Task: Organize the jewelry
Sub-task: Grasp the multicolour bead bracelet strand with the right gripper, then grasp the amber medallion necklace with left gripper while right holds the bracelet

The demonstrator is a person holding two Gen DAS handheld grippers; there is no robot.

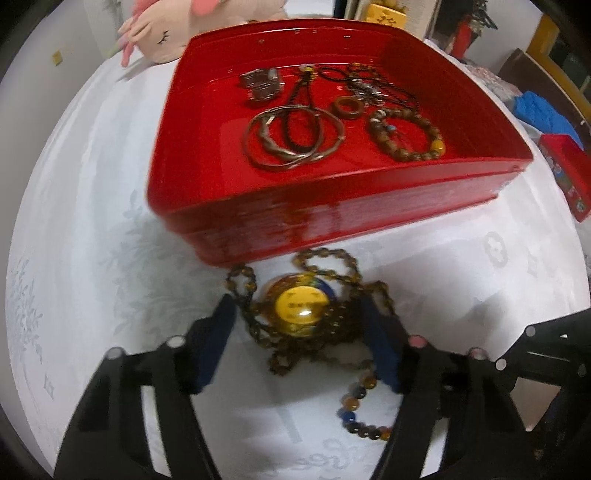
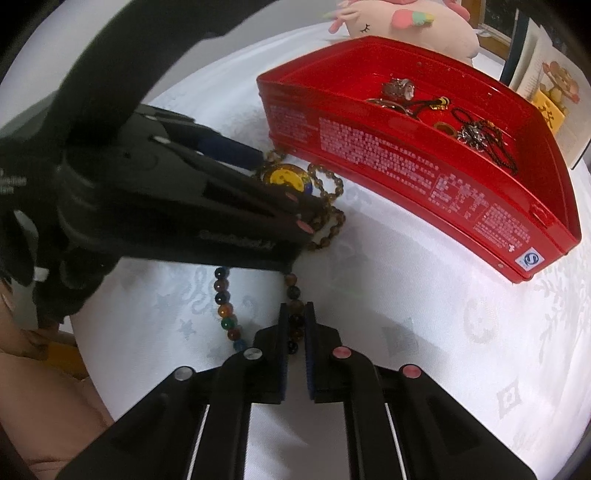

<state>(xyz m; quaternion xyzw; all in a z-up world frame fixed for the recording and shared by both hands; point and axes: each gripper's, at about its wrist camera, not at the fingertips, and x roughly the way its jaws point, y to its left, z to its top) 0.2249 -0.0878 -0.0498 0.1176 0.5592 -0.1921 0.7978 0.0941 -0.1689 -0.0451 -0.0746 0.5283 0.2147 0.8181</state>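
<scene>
A beaded necklace with a round yellow pendant (image 1: 301, 308) lies on the white cloth just in front of a red tin box (image 1: 258, 218). My left gripper (image 1: 301, 328) is open, its blue-padded fingers either side of the pendant and bead pile. In the right wrist view the pendant (image 2: 282, 177) shows past the left gripper (image 2: 284, 184). My right gripper (image 2: 296, 319) is shut on the multicoloured bead strand (image 2: 295, 295) of the same necklace. The box (image 2: 406, 162) holds silver bangles (image 1: 291, 138), a wooden bead bracelet (image 1: 406, 134), a brown ring (image 1: 347, 107) and other pieces.
A pink plush toy (image 1: 166, 29) lies behind the box. A small red box (image 1: 565, 173) and a blue cloth (image 1: 543, 110) sit at the right. Books stand behind the box (image 2: 546, 85). White embroidered cloth (image 2: 443, 350) covers the table.
</scene>
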